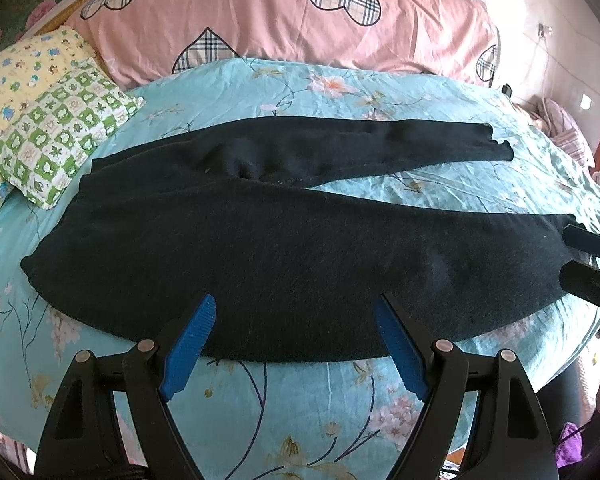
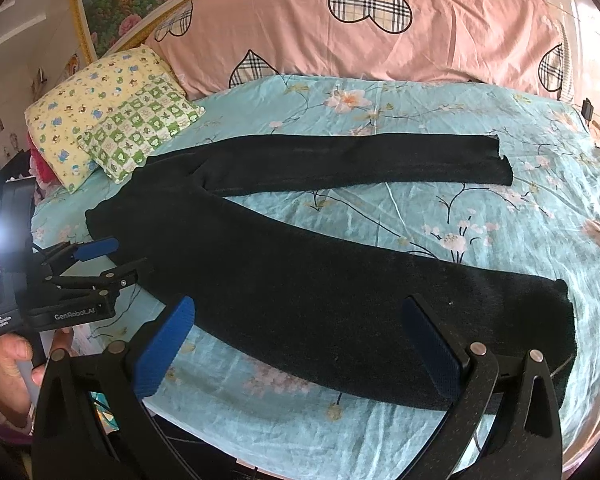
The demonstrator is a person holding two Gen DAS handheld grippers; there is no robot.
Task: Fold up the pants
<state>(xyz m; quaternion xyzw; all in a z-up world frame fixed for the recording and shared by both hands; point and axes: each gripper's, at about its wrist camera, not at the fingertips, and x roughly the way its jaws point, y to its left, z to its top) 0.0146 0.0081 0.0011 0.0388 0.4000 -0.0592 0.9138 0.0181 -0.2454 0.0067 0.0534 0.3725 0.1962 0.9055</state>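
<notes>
Black pants [image 1: 260, 240] lie flat on the bed, waist to the left, two legs spread apart toward the right; they also show in the right wrist view [image 2: 300, 280]. My left gripper [image 1: 296, 304] is open, hovering over the near edge of the near leg by the hip. My right gripper [image 2: 300, 312] is open over the near leg, close to its cuff [image 2: 560, 320]. The right gripper also shows at the right edge of the left wrist view [image 1: 576, 252], and the left gripper shows in the right wrist view [image 2: 116, 256] near the waist.
The bed has a turquoise floral sheet [image 1: 340, 88]. A pink quilt with plaid hearts [image 1: 280, 20] lies along the far side. A green-checked pillow [image 1: 60, 132] on a yellow pillow [image 1: 16, 68] sits at the far left. The bed's near edge [image 2: 300, 452] is just below the grippers.
</notes>
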